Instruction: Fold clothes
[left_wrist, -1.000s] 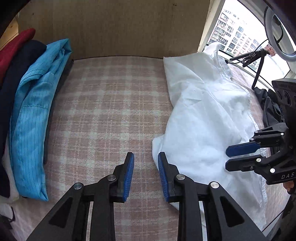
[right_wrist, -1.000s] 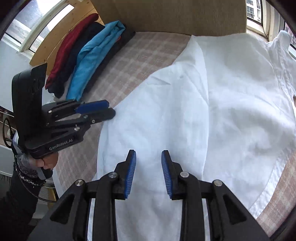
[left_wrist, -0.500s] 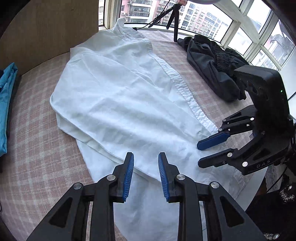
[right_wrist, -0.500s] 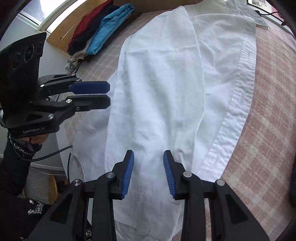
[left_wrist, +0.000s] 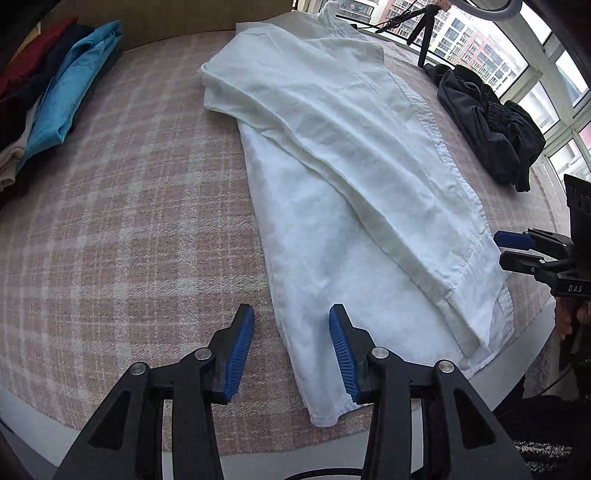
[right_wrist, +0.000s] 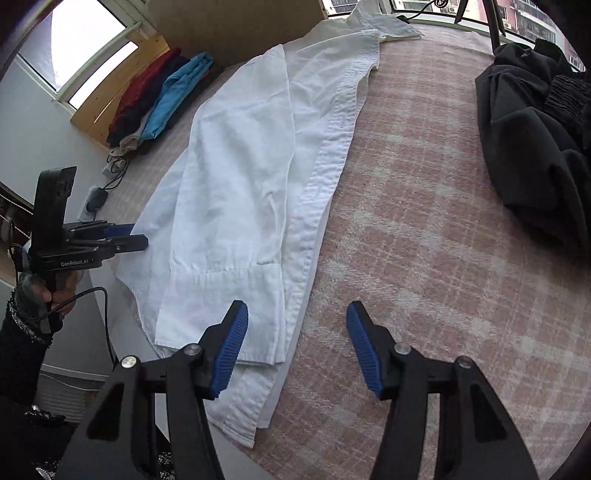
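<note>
A long white shirt (left_wrist: 332, 166) (right_wrist: 240, 166) lies flat on the pink checked cloth, partly folded lengthwise, collar at the far end. My left gripper (left_wrist: 291, 314) hovers over the shirt's near left hem. Its jaws are opening, and the cloth edge lies below the gap with no pad pressing on it. Over the near right hem and placket hangs my right gripper (right_wrist: 297, 310), jaws also opening, holding nothing. Each gripper shows in the other's view: the right gripper (left_wrist: 506, 247) at the hem's right corner, the left gripper (right_wrist: 136, 236) at its left side.
A stack of folded clothes (left_wrist: 62, 92) (right_wrist: 166, 99), blue, navy and red, lies at the far left by a wooden board. A dark garment pile (left_wrist: 487, 122) (right_wrist: 535, 129) sits at the right, near a tripod (left_wrist: 424, 37). The table's near edge runs just below the hem.
Both grippers have swung from the shirt's middle to its near hem, one to each corner. Their jaws stand wider apart than before.
</note>
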